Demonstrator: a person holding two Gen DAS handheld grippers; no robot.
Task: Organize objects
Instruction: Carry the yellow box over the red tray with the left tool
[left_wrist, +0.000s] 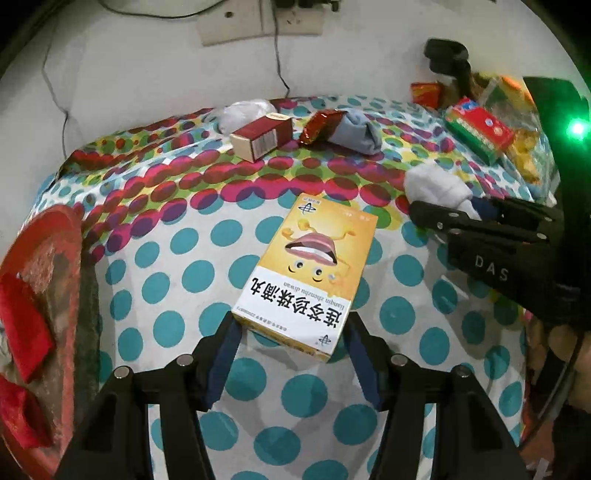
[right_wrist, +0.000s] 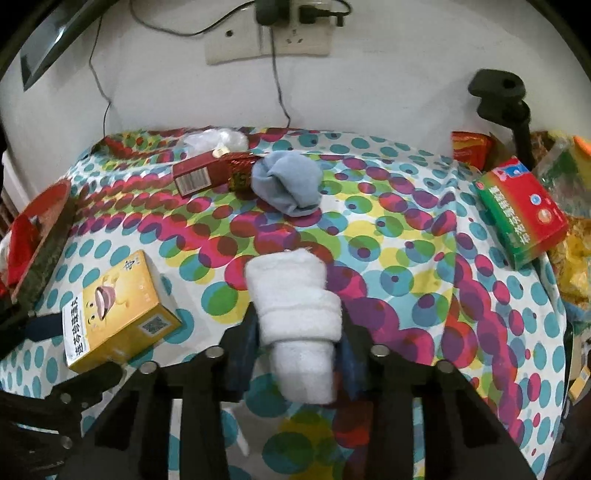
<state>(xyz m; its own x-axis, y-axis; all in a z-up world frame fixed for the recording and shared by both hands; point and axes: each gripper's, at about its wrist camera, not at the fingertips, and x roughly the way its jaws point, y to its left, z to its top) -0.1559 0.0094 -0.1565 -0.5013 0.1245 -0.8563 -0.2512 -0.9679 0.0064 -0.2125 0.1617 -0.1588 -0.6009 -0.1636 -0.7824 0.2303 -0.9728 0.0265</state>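
While the yellow medicine box (left_wrist: 304, 275) lies flat at the centre of the left wrist view, the left gripper (left_wrist: 291, 338) has its two fingers against the box's near corners, pinching it. In the right wrist view the same box sits at lower left, and the right gripper (right_wrist: 297, 341) is clamped on a rolled white sock (right_wrist: 297, 314) at bottom centre. Everything rests on a polka-dot cloth (right_wrist: 406, 258). Toward the top of that frame lie a dark red box (right_wrist: 201, 173) and a blue sock (right_wrist: 286, 182), touching; a red-and-green box (right_wrist: 522, 210) sits at the right edge.
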